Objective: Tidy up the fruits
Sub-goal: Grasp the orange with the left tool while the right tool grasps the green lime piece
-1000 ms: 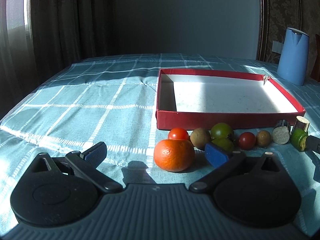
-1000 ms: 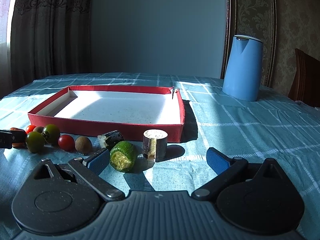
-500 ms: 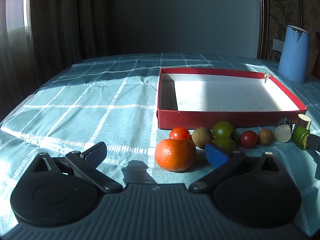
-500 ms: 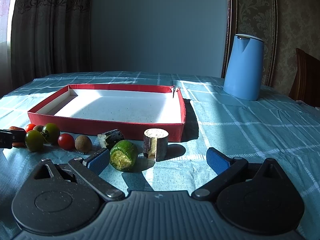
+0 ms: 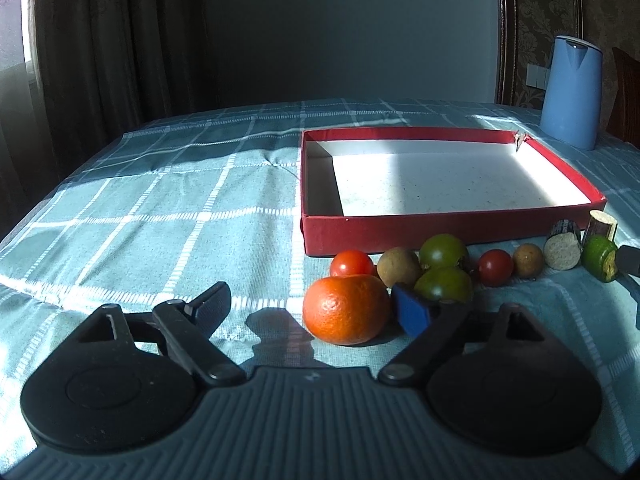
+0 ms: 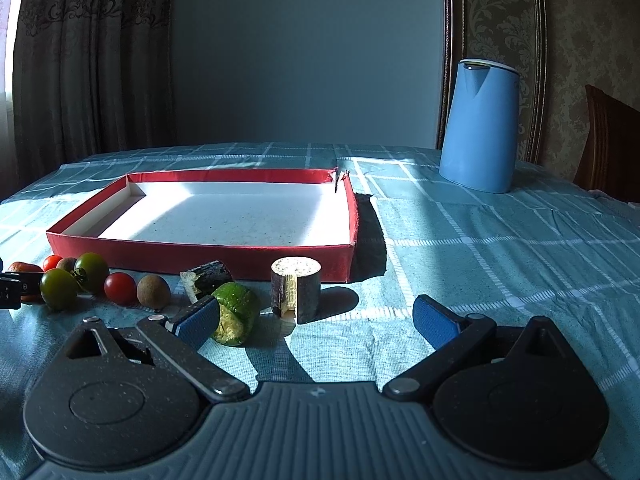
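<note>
In front of the red box (image 5: 452, 232), along its near wall, the fruits lie in a row on the checked worktop (image 5: 160, 216), and the box itself holds nothing yet. The left gripper (image 5: 308, 308) sits low at the row's left end, its jaws closing around the orange (image 5: 346, 308): the blue pad is just beside the fruit's right flank, seemingly touching, though shadow makes that hard to confirm, while the other pad is clearly apart. So the step in hand looks like the first pick. Next the jaws must seat on both sides, then lift over the near wall without nudging the green tomato (image 5: 444, 286) behind. The right gripper (image 6: 316, 316) rests released, its jaws wide, with the cut green fruit (image 6: 234, 312) just beside its left pad.
</note>
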`<state>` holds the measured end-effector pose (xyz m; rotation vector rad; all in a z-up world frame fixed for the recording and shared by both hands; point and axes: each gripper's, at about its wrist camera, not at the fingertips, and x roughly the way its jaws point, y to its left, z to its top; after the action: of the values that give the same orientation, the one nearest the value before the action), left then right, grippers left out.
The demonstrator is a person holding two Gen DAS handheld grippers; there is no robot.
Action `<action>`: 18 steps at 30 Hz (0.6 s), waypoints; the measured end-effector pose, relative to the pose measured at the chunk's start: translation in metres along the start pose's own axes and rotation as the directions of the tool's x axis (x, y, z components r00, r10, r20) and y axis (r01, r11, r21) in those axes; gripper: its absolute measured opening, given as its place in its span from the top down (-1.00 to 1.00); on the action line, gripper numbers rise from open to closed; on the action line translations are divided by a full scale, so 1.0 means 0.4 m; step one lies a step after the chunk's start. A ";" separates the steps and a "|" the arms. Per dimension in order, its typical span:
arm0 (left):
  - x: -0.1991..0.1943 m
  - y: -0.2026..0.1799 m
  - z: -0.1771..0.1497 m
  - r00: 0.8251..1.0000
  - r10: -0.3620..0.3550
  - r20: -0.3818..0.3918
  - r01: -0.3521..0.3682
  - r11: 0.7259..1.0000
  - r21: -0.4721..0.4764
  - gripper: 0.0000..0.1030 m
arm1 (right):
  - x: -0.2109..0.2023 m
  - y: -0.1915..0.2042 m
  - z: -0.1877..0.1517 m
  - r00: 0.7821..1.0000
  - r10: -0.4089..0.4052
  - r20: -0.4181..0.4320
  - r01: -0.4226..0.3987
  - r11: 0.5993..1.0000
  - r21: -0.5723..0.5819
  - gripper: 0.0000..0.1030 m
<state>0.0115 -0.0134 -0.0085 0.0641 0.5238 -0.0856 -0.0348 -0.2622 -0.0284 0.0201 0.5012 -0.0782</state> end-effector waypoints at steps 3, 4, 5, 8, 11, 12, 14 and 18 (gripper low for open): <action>0.001 -0.004 -0.001 1.000 -0.030 0.003 0.030 1.000 0.007 -0.44 | -0.001 -0.002 0.000 1.000 0.004 0.001 -0.004 1.000 0.003 -1.00; 0.003 -0.007 0.000 0.999 -0.042 0.001 0.042 0.999 0.009 -0.32 | -0.001 -0.004 0.001 1.000 0.005 0.000 -0.005 1.000 0.006 -1.00; 0.009 -0.011 0.000 0.999 -0.052 -0.012 0.052 0.998 0.024 -0.14 | -0.001 -0.008 0.001 1.000 0.004 -0.001 -0.004 1.000 0.010 -1.00; 0.022 -0.012 -0.003 0.995 -0.089 -0.035 0.090 0.996 0.023 0.20 | -0.010 -0.017 -0.003 1.000 -0.010 0.003 0.010 1.000 -0.006 -1.00; 0.020 -0.006 -0.005 0.994 -0.100 -0.036 0.100 0.995 0.005 0.22 | -0.032 -0.032 -0.012 0.999 -0.044 0.024 0.044 0.999 -0.028 -1.00; 0.017 -0.005 -0.007 0.995 -0.097 -0.033 0.097 0.995 0.002 0.22 | -0.042 -0.040 -0.015 0.998 -0.050 0.036 0.051 0.998 -0.030 -1.00; 0.005 -0.008 -0.010 0.998 -0.063 -0.010 0.063 0.998 -0.003 0.23 | -0.061 -0.059 -0.019 0.997 -0.061 0.053 0.063 0.998 -0.022 -1.00; -0.019 -0.012 -0.014 0.998 -0.042 0.040 0.043 0.999 -0.010 0.22 | -0.075 -0.078 -0.017 0.999 -0.008 0.034 0.008 1.000 -0.003 -1.00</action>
<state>0.0018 -0.0172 -0.0099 0.0402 0.4858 -0.1253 -0.0667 -0.2911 -0.0201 0.0138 0.4679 -0.0855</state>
